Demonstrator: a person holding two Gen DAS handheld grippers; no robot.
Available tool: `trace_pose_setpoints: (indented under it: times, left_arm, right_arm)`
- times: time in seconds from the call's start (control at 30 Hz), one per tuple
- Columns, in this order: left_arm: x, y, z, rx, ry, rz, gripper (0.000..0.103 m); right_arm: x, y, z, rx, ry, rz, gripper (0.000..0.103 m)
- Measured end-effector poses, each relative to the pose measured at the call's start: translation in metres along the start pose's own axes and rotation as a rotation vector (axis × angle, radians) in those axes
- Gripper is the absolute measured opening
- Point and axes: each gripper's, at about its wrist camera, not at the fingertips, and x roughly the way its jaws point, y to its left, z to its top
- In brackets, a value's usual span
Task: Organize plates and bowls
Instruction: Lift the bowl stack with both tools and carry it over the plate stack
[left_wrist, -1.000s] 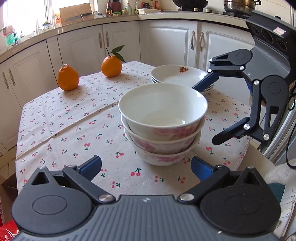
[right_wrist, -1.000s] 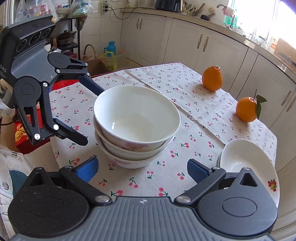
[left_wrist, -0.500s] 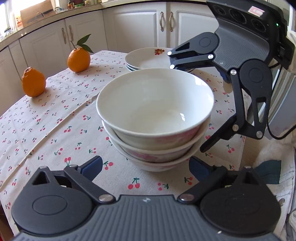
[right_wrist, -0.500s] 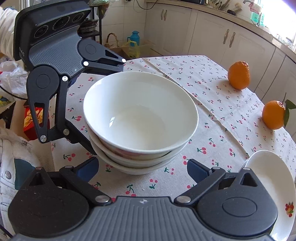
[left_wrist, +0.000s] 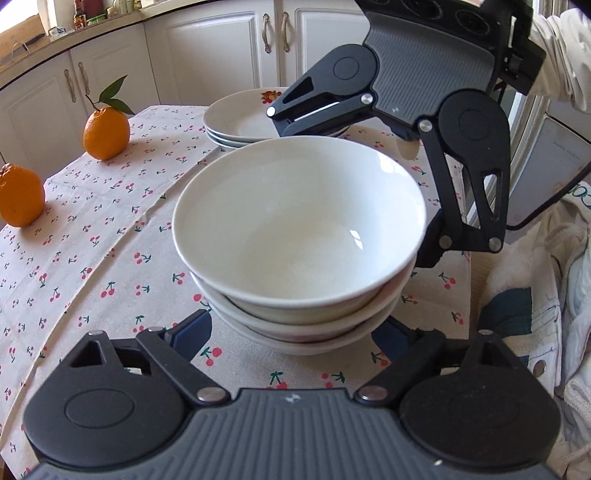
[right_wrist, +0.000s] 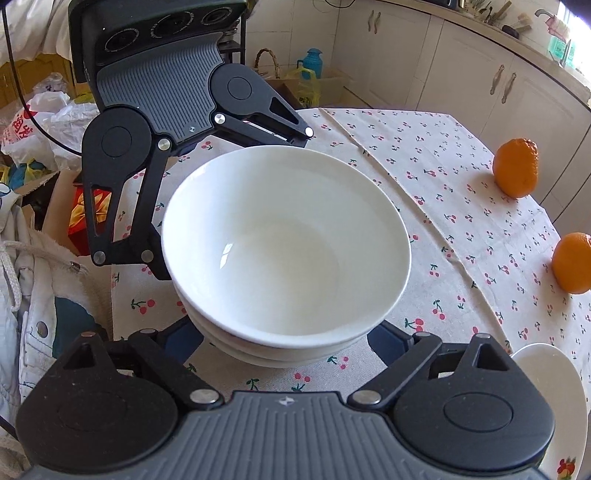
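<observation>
Bowls (left_wrist: 299, 236) near tablecloth edge (left_wrist: 469, 295)

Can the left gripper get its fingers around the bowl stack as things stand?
Probably yes. The left gripper already straddles the near side of the bowl stack, jaws closing, nothing between fingers and bowls. The right gripper straddles the opposite side, clear of it. Whether the pads touch yet is hidden.

Three nested white bowls (left_wrist: 299, 236) stand upright near stacked plates (left_wrist: 236, 122).
</observation>
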Motion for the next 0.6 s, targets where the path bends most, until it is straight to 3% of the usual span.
trace_pose_setpoints:
  times: [0.2,0.6]
  left_arm:
    - [-0.0001,0.0033,0.0004,0.01,0.0,-0.043,0.086]
    - [0.0032,0.0088,0.0038,0.024,0.006,-0.08,0.084]
  right_arm:
    - [-0.0008,-0.0001,-0.0001,0.007,0.013,0.043,0.09]
    - [0.005,-0.0073,0.0044,0.014,0.029,0.062,0.09]
